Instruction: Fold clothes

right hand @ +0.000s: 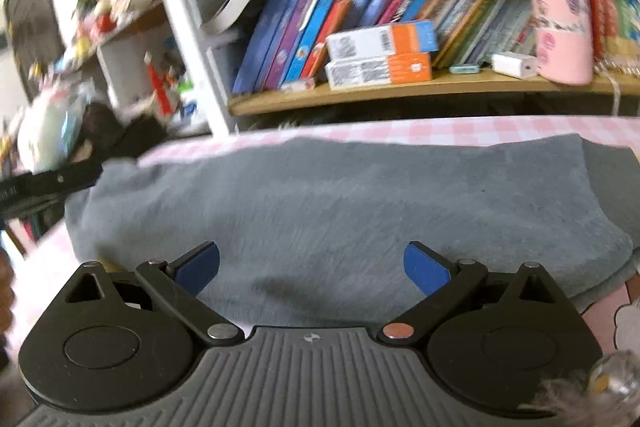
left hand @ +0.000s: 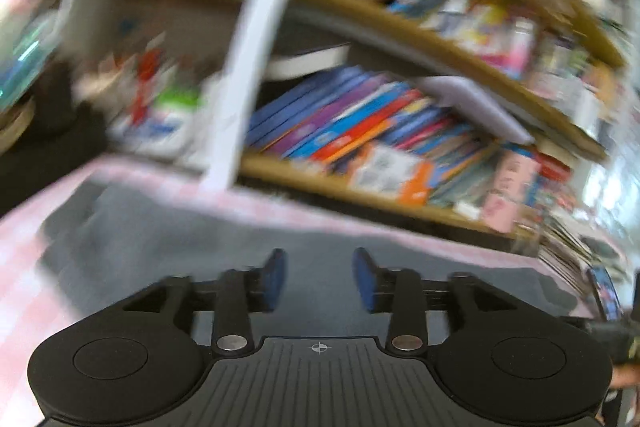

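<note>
While both grippers, left (left hand: 319, 277) and right (right hand: 312, 269), hover with jaws apart, the soft grey fleece garment (right hand: 340, 203) beneath them looks limp; pinching an edge seems best.

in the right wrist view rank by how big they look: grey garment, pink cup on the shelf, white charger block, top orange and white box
1. grey garment, largest by far, though nearest the camera
2. pink cup
3. top orange and white box, close to the cup in area, so unsure
4. white charger block, smallest
</note>
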The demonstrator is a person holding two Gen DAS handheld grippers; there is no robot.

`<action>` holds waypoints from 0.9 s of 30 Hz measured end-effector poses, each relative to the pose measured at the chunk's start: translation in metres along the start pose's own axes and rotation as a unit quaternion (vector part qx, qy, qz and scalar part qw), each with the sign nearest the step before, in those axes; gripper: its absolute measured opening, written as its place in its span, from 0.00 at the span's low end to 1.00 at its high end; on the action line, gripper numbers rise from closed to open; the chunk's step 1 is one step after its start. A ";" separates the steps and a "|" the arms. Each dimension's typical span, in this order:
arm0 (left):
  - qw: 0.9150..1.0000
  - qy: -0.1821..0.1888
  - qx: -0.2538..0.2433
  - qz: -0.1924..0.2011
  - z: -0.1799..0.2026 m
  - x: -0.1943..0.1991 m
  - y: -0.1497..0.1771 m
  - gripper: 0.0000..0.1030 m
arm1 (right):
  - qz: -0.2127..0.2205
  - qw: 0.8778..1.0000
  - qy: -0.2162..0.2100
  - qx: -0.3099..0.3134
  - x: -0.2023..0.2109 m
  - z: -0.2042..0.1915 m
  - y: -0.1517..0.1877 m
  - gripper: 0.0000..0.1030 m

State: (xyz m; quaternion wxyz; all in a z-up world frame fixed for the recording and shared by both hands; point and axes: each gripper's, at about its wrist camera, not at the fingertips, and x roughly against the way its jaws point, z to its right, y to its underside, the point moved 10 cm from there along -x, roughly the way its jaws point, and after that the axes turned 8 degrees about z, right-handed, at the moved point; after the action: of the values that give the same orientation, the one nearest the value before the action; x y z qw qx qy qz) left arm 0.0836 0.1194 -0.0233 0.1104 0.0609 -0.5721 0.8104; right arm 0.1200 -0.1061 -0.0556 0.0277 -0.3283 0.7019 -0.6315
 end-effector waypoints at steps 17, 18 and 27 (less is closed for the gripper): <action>0.942 -0.213 0.260 -0.015 -0.141 0.018 0.015 0.62 | 0.000 0.997 0.028 0.069 -0.003 -0.017 0.004 0.97; 0.942 -0.214 0.257 -0.015 -0.143 0.015 0.013 0.62 | 0.000 0.997 0.027 0.073 -0.003 -0.019 0.005 0.97; 0.930 -0.209 0.300 0.014 -0.154 -0.015 0.003 0.63 | -0.009 0.997 0.028 0.070 -0.005 -0.019 0.006 0.97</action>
State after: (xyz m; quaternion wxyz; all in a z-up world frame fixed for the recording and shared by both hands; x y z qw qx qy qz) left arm 0.1020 0.2620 -0.0813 -0.0468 0.2513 -0.3128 0.9148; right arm 0.1128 -0.0874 -0.0595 0.0253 -0.3135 0.6536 -0.6884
